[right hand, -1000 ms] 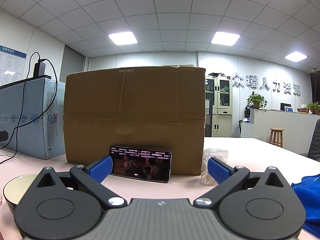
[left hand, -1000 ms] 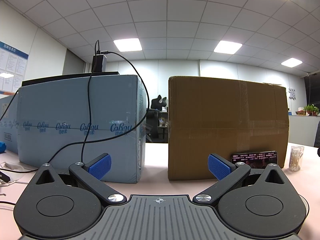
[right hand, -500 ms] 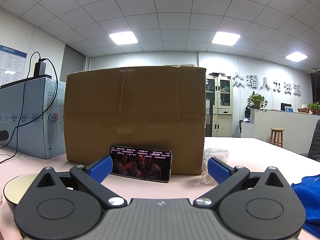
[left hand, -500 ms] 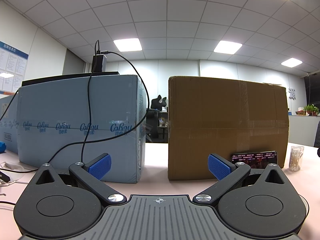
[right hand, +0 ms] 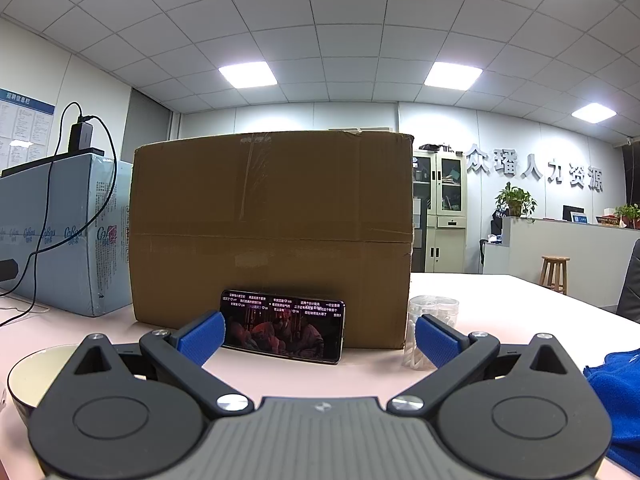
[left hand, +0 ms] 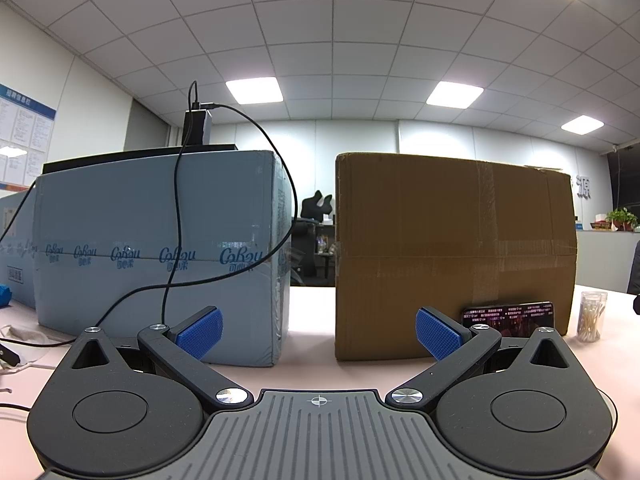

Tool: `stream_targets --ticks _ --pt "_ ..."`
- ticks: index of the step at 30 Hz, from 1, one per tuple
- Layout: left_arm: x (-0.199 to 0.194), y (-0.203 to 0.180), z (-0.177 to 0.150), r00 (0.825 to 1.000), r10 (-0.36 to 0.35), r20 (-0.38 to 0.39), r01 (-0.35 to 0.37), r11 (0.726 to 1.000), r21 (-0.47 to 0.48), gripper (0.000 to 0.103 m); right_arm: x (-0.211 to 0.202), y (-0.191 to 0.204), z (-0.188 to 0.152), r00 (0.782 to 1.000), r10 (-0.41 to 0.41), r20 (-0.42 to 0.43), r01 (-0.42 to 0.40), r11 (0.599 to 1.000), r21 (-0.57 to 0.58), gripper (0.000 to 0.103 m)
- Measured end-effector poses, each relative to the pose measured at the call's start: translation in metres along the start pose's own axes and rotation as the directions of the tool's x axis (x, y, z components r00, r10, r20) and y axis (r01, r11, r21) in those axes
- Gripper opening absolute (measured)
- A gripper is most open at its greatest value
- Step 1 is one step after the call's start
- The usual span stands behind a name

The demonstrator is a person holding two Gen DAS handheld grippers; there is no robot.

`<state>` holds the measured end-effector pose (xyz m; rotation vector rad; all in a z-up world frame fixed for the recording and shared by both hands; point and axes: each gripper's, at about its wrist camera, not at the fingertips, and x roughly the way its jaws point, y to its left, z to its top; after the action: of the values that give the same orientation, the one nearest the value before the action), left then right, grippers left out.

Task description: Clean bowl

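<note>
Here both grippers sit low over the pink table (right hand: 500, 300), and each has its blue-padded fingers spread wide apart with nothing between them. The left gripper (left hand: 318, 330) faces the gap between a light-blue carton (left hand: 156, 252) and a brown cardboard box (left hand: 452, 252). A black cable (left hand: 288, 200) hangs from a charger on top of the blue carton. The right gripper (right hand: 318, 334) faces the brown box directly. A phone (right hand: 282, 326) with a lit screen leans against that box, and a clear jar of cotton swabs (right hand: 430, 320) stands just beside it. The bowl (right hand: 36, 368), pale inside, rests on the table at the lower left of the right view, untouched. A blue cloth (right hand: 616, 396) lies at the right edge.
</note>
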<state>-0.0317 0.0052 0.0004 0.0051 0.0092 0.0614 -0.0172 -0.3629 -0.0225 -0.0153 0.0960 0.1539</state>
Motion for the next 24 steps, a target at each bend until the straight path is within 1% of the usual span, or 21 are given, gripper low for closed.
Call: stream_targets --ticks 8,15,24 --pt "-0.0008 -0.0032 0.0002 1.0 -0.003 0.008 0.003 1.0 0.018 0.103 0.0019 -0.0007 0.0003 1.0 0.0 -0.002 0.0 1.0 0.009 0.103" --pt "-0.0012 -0.0029 0.0008 1.0 0.003 0.015 -0.003 1.0 0.017 0.103 -0.0037 -0.001 -0.0008 0.999 -0.002 0.035 0.002 1.0 0.013 0.103" --pt "-0.0045 -0.0055 0.001 0.999 0.003 0.032 -0.004 0.999 0.033 0.103 -0.0072 0.0028 -0.0011 0.999 0.001 0.05 0.0 1.0 -0.009 0.103"
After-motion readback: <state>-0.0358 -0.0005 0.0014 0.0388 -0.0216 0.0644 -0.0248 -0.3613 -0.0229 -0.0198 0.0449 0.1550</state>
